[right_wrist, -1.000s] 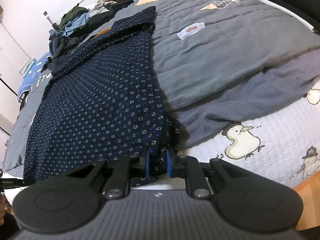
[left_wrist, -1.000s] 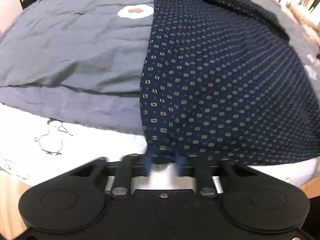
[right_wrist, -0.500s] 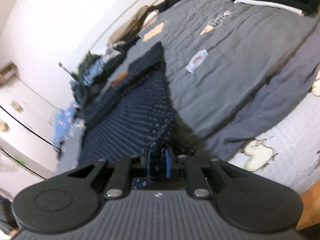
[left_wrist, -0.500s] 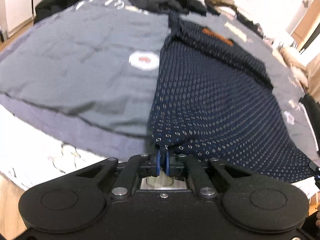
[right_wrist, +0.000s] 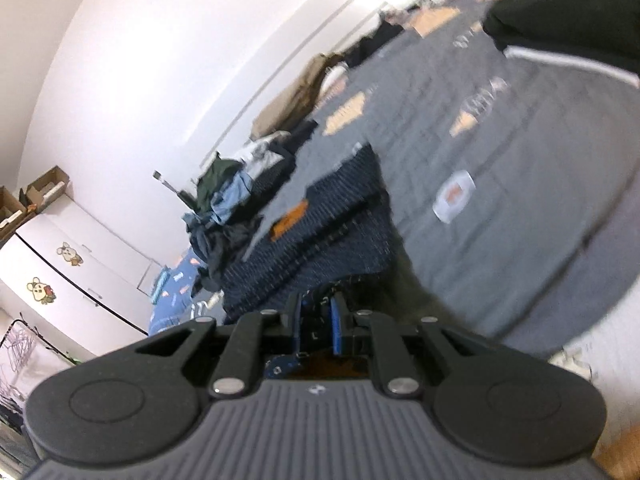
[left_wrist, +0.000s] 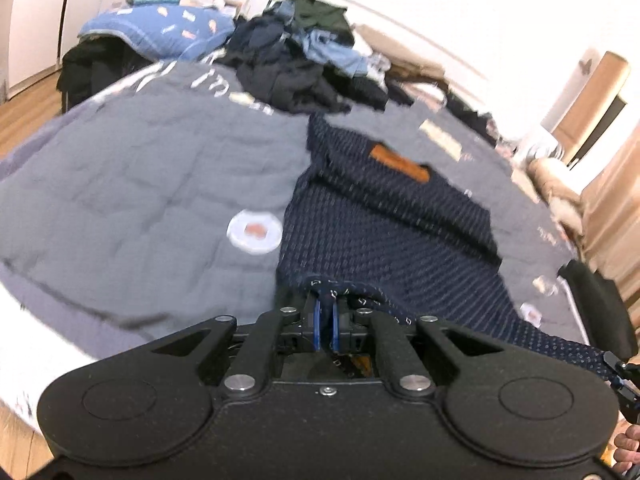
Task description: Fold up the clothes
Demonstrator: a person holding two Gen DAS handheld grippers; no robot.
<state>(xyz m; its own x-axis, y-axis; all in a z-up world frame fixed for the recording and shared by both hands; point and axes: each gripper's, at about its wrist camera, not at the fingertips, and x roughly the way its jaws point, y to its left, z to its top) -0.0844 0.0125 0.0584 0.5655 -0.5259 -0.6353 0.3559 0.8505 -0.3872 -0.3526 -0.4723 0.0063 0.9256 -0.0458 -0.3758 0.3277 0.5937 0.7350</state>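
Left wrist view: left gripper [left_wrist: 325,322] clenched on the hem of the navy patterned shirt [left_wrist: 384,232], which lies spread across the grey bed quilt [left_wrist: 140,184]. Right gripper [right_wrist: 316,322] pinches the hem's other corner.

White walls [right_wrist: 132,80] close the room around me, brightly lit and washed out near the top; a bed [left_wrist: 132,184] under a grey quilt fills most of what I see, with a white sheet [left_wrist: 36,344] showing at its near edge; wooden floor [left_wrist: 24,120] runs along the far left side; white wardrobe doors [right_wrist: 76,276] carry two cartoon animal stickers, and cardboard boxes [right_wrist: 44,190] sit on top of them; a wooden door [left_wrist: 592,100] stands at the far right; a blue patterned blanket [left_wrist: 160,28] is heaped beyond the bed's far end.
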